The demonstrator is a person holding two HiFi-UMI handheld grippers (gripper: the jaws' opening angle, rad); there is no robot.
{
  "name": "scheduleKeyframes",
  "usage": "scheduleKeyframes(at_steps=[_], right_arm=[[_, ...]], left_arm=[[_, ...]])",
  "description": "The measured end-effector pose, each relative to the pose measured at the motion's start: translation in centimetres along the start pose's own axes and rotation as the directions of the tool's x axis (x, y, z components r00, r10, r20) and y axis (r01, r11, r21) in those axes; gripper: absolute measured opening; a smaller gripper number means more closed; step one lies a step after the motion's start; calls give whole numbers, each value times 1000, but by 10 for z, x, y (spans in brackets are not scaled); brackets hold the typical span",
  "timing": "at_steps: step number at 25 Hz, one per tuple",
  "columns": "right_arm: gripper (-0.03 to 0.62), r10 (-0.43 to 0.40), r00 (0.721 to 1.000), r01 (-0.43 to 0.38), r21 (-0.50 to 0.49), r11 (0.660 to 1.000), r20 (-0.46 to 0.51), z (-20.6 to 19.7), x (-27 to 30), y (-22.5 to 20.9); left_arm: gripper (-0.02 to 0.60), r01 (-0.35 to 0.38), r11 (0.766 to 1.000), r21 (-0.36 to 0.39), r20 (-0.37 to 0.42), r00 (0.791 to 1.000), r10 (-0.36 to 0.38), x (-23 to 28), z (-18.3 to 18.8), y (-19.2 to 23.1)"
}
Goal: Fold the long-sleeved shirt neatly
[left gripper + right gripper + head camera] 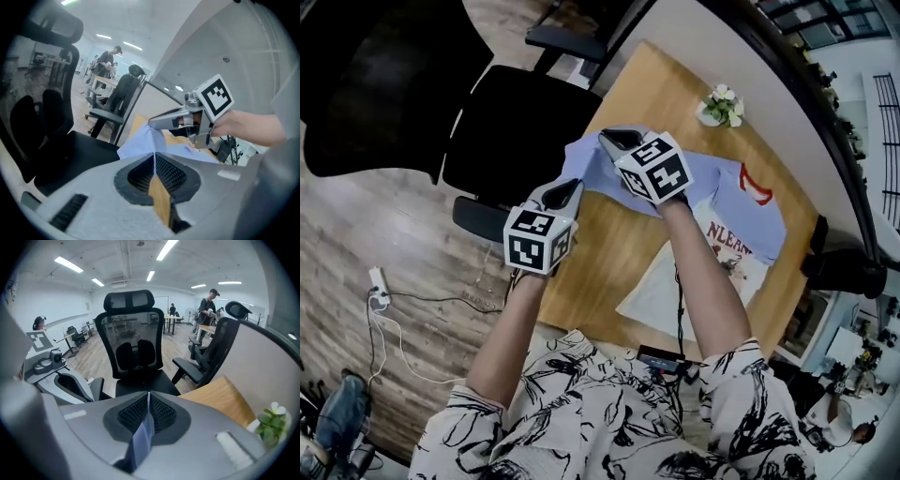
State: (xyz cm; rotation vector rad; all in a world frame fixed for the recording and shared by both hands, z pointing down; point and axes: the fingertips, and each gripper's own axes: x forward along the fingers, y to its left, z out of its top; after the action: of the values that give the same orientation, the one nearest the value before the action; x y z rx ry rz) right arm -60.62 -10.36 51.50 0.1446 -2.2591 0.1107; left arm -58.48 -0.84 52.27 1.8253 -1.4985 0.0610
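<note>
The long-sleeved shirt [741,211] lies on the wooden table [591,253], with a white printed body and light blue sleeves. One blue sleeve [591,169] is lifted off the table near its far left corner. My left gripper [570,190] is shut on a thin edge of that blue cloth [140,143], which runs between its pads. My right gripper [615,140] is raised just beyond it and is shut on the same sleeve; a strip of blue fabric [142,437] hangs from its closed jaws. The left gripper view shows the right gripper [152,123] pinching the cloth into a peak.
A black office chair [520,127] stands against the table's far left edge, right under the raised grippers. A small potted plant [722,105] sits at the far table edge. A power strip [377,286] with cables lies on the floor at left. People stand far off in the room.
</note>
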Motion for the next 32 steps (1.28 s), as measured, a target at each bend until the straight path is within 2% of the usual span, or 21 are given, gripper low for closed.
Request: scheduleKeyframes(at_steps=[4, 11, 19, 25, 32], right_arm=[[25, -66, 991, 62, 41, 997, 116, 8, -64, -23], [24, -136, 948, 120, 75, 990, 287, -10, -203, -64], [23, -216, 899, 186, 114, 976, 382, -64, -335, -111], [23, -291, 876, 240, 174, 955, 386, -130, -399, -146], [23, -351, 872, 268, 268, 925, 340, -233, -431, -187]], left_arm=[[16, 60, 996, 71, 60, 996, -64, 4, 32, -54], [17, 138, 973, 186, 145, 976, -166, 16, 77, -192], [17, 136, 953, 273, 218, 956, -198, 44, 102, -328], [17, 182, 917, 355, 169, 952, -255, 87, 88, -416], [17, 214, 884, 416, 53, 965, -258, 158, 34, -486]])
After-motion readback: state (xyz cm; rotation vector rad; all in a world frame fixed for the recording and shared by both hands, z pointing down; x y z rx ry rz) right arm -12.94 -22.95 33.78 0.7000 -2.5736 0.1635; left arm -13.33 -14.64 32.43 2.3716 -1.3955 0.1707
